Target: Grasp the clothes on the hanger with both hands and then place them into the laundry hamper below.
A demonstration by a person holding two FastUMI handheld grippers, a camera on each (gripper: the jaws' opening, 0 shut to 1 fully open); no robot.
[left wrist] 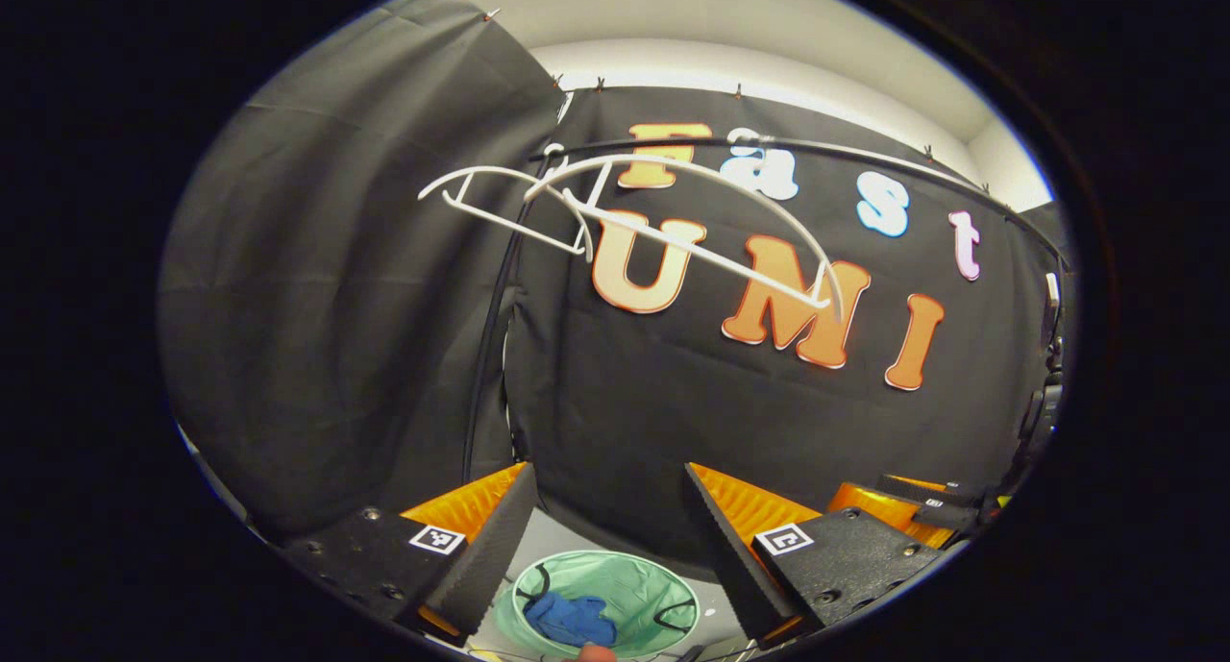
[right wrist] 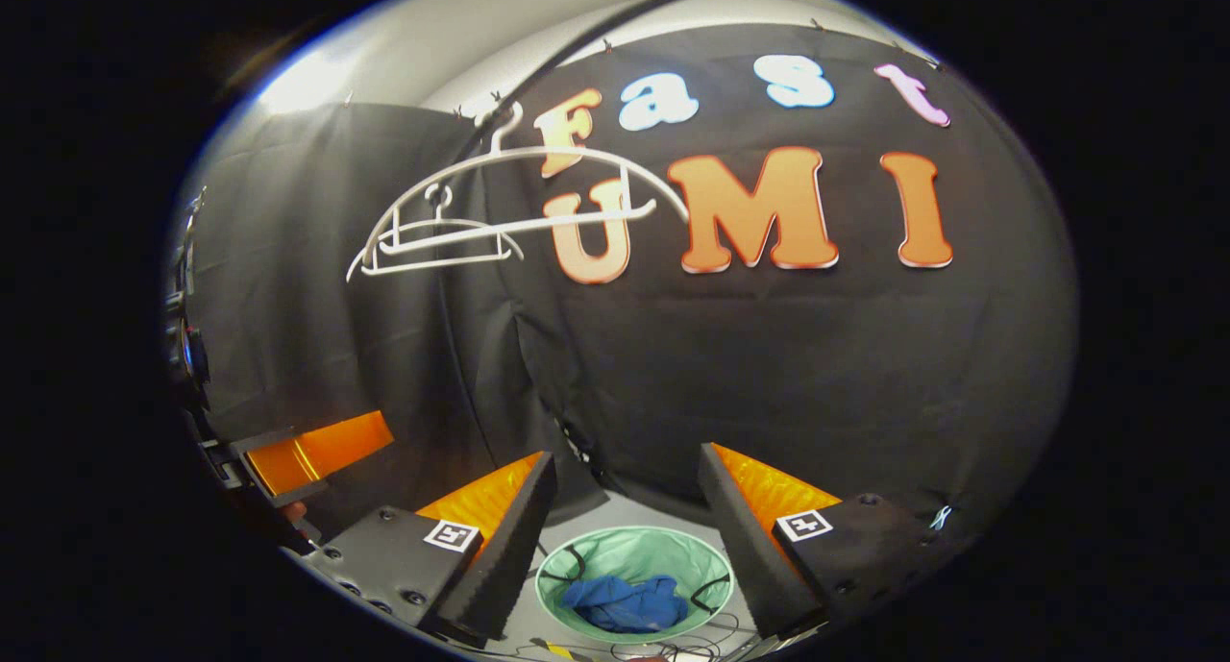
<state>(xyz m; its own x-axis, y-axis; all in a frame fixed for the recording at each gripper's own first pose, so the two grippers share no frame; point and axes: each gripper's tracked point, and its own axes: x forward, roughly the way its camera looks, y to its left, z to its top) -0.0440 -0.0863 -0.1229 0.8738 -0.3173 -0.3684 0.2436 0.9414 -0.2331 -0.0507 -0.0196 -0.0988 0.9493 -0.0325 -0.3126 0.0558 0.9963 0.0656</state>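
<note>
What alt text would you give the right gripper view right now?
A blue garment lies inside the green laundry hamper on the floor, seen between the right gripper's open fingers. Above, two bare white hangers hang from a rail against the black cloth wall; the left gripper shows at the left edge.

We see the blue clothes (right wrist: 625, 604) lying crumpled at the bottom of the round, pale green laundry hamper (right wrist: 577, 568) on the floor. Above, two bare white plastic hangers (right wrist: 500, 210) hang side by side from a thin black rail (left wrist: 836, 148) before the black cloth wall.
</note>
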